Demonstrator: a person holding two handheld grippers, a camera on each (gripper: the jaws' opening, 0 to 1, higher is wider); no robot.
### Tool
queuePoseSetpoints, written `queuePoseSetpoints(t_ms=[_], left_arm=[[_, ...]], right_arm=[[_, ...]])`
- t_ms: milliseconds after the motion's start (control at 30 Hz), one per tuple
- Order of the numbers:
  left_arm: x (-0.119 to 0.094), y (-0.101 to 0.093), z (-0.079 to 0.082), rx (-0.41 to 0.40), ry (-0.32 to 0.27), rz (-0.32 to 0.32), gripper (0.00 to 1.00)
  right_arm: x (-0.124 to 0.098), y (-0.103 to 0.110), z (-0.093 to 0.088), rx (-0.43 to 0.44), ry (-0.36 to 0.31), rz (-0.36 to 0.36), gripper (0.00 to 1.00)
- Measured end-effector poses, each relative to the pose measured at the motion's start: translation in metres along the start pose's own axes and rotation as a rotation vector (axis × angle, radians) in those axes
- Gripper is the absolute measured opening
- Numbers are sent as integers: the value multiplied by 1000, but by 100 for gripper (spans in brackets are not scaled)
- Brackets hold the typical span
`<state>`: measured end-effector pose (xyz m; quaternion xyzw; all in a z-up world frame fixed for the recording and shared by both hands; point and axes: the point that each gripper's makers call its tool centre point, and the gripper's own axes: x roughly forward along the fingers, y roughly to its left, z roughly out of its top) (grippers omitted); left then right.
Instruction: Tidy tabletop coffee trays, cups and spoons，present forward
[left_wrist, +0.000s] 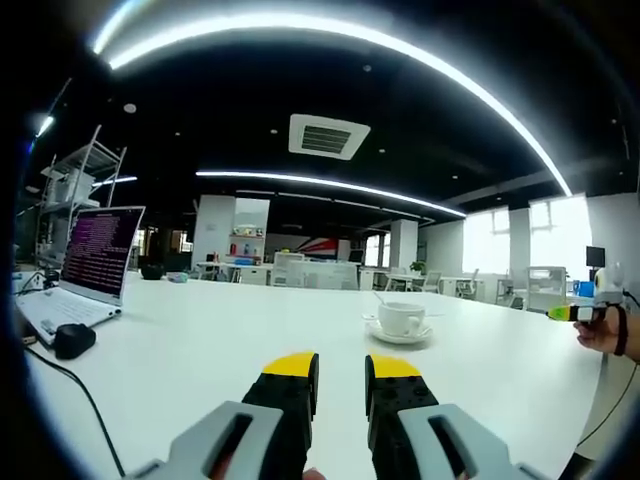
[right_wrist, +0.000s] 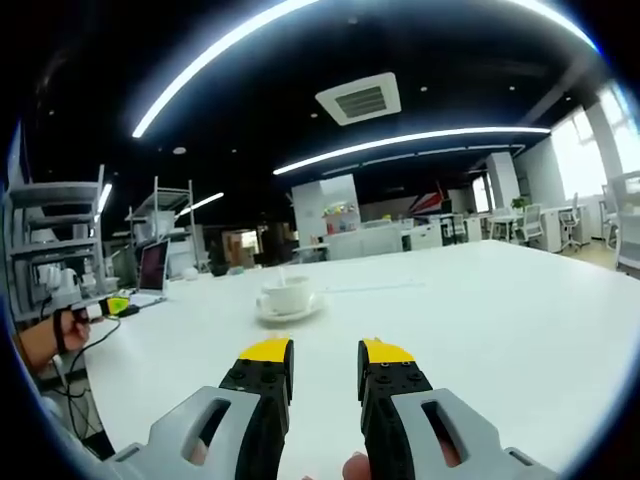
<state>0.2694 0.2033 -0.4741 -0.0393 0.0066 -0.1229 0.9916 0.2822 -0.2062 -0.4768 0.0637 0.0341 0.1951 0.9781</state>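
In the left gripper view, the left gripper (left_wrist: 342, 372) hangs over the near part of the table (left_wrist: 200, 350), jaws apart with a gap between them. Ahead of it and slightly to its right, a cup (left_wrist: 401, 318) stands on a saucer (left_wrist: 399, 335), a spoon (left_wrist: 378, 298) propped in the cup. Far to its left, a laptop (left_wrist: 85, 265) sits open near the table edge, with a mouse (left_wrist: 74, 340) just before it.

In the right gripper view, the right gripper (right_wrist: 325, 365) also hangs over the table, jaws apart; the cup and saucer lie ahead, slightly to its left.
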Motion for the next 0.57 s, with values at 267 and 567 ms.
queuePoseSetpoints(t_ms=[267, 567], left_arm=[[1, -1, -1, 0, 11, -3, 21], [3, 1, 4, 6, 7, -5, 21]], right_arm=[[4, 2, -5, 13, 10, 10, 26], [7, 3, -4, 17, 10, 15, 26]])
